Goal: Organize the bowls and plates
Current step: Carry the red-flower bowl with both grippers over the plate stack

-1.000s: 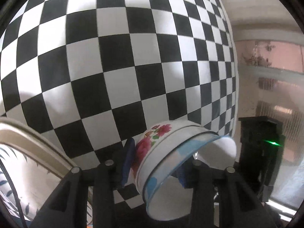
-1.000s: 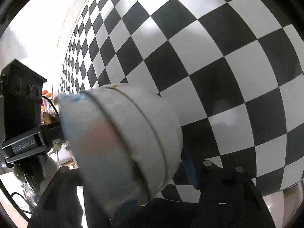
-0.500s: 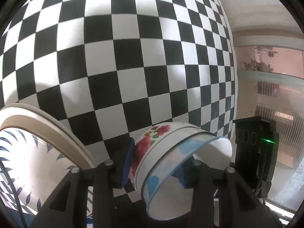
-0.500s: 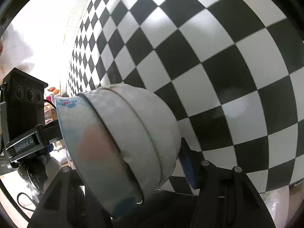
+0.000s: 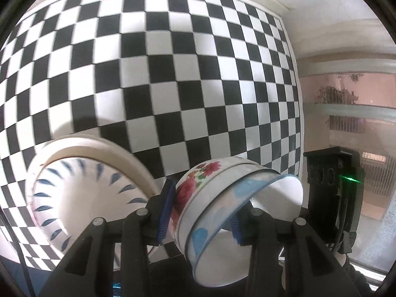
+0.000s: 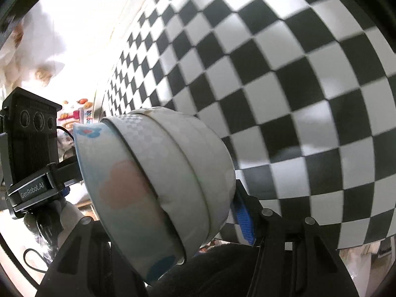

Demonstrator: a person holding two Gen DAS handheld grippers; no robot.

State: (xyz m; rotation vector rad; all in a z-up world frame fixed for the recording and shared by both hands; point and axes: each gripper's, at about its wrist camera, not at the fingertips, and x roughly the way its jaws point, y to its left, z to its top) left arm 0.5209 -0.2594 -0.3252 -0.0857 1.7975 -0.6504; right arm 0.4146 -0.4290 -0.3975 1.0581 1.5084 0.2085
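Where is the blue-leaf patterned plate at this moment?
In the left wrist view the blue-leaf plate sits at lower left, stacked with a cream plate on the checkered cloth, just left of the bowl stack.

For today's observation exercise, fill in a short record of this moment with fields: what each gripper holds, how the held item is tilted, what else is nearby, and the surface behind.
left gripper: shut on the stack of bowls
right gripper: shut on the same stack of bowls, from the opposite side
stack makeup: nested bowls, floral one outermost, blue-patterned one innermost
stack tilt: on its side, opening facing the left wrist view's right
nearby: leaf-patterned plate left of the stack, standing tilted
background: checkered cloth
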